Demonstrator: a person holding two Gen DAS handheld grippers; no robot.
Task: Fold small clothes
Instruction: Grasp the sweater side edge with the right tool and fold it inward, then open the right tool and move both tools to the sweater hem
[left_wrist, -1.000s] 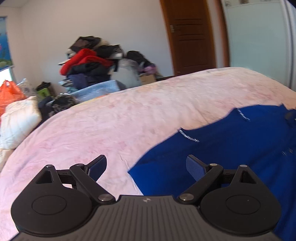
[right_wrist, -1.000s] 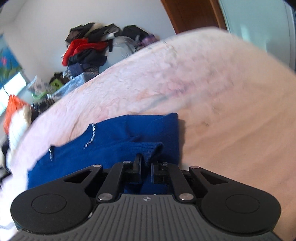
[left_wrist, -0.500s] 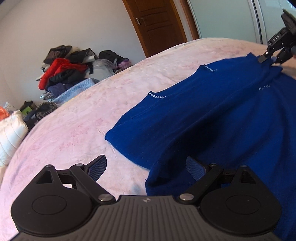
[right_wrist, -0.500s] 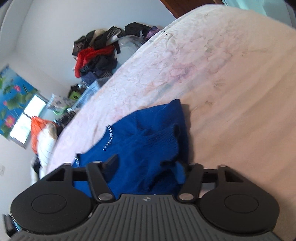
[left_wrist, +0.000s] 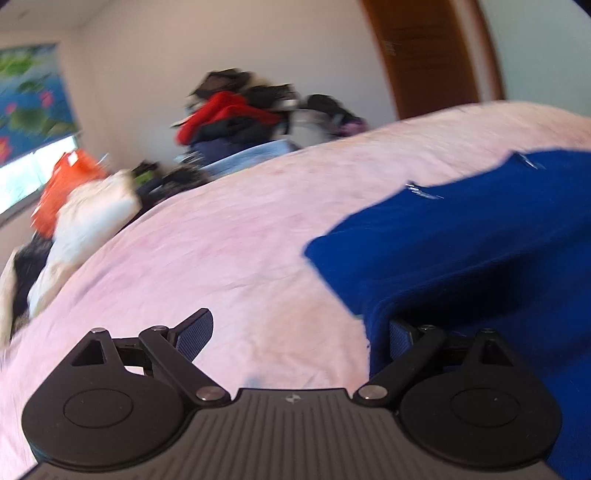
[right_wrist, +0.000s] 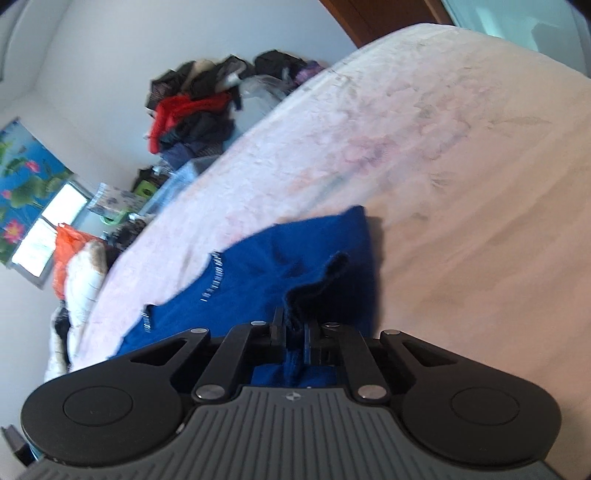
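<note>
A blue knit sweater (left_wrist: 461, 236) lies on the pink bedspread (left_wrist: 229, 236), with small silver trim at its far edge. My left gripper (left_wrist: 295, 332) is open just above the bed, its right finger (left_wrist: 400, 338) against the sweater's near left edge. In the right wrist view the sweater (right_wrist: 258, 280) lies spread to the left. My right gripper (right_wrist: 294, 332) is shut on a raised fold of the sweater, near its ribbed cuff (right_wrist: 325, 273).
A heap of red and dark clothes (left_wrist: 236, 110) stands against the far wall. An orange bag (left_wrist: 62, 184) and white bedding (left_wrist: 85, 229) lie off the bed's left side. A wooden door (left_wrist: 432, 55) is at the back right.
My right gripper opened, then shut again on a fold of the sweater. My left gripper stayed open and swung left, back to the sweater's left edge.
</note>
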